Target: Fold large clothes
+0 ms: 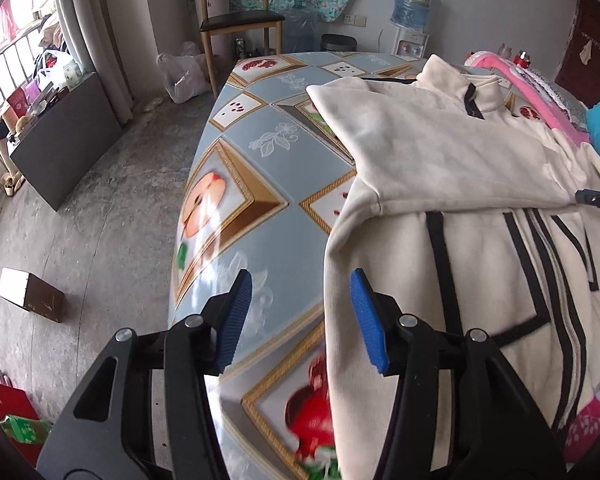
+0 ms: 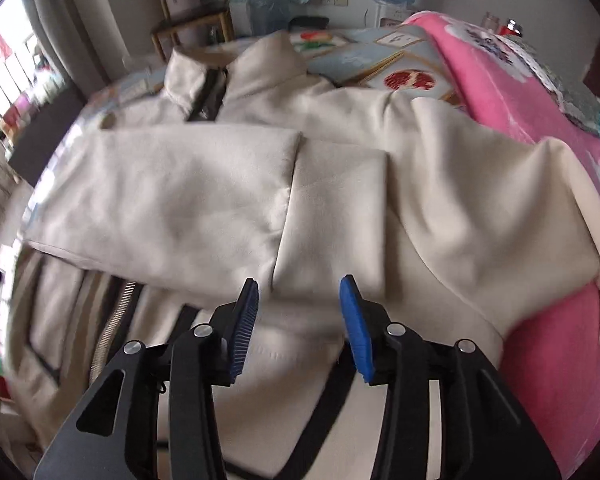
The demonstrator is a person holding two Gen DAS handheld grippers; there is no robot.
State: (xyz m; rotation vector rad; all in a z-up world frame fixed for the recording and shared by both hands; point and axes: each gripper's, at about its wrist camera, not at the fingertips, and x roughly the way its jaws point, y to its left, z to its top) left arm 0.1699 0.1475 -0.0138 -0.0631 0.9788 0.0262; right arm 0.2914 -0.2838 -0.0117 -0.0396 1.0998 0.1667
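A cream zip-up jacket (image 1: 452,152) with black trim lies front-up on the table, collar at the far end. Both sleeves are folded across the chest, and in the right wrist view they meet near the middle of the jacket (image 2: 220,184). My left gripper (image 1: 300,280) hovers over the jacket's left side edge and the bare tablecloth, jaws open, nothing between the blue pads. My right gripper (image 2: 299,286) hangs above the folded right sleeve's cuff end, jaws open, holding nothing. The tip of the right gripper (image 1: 596,198) shows at the right edge of the left wrist view.
The table (image 1: 260,160) wears a blue cloth with framed fruit prints. A pink blanket (image 2: 520,120) lies along the jacket's right side. Beyond the table stand a wooden chair (image 1: 236,20), a water dispenser (image 1: 412,4) and a plastic bag (image 1: 180,72). A small box (image 1: 30,294) sits on the concrete floor.
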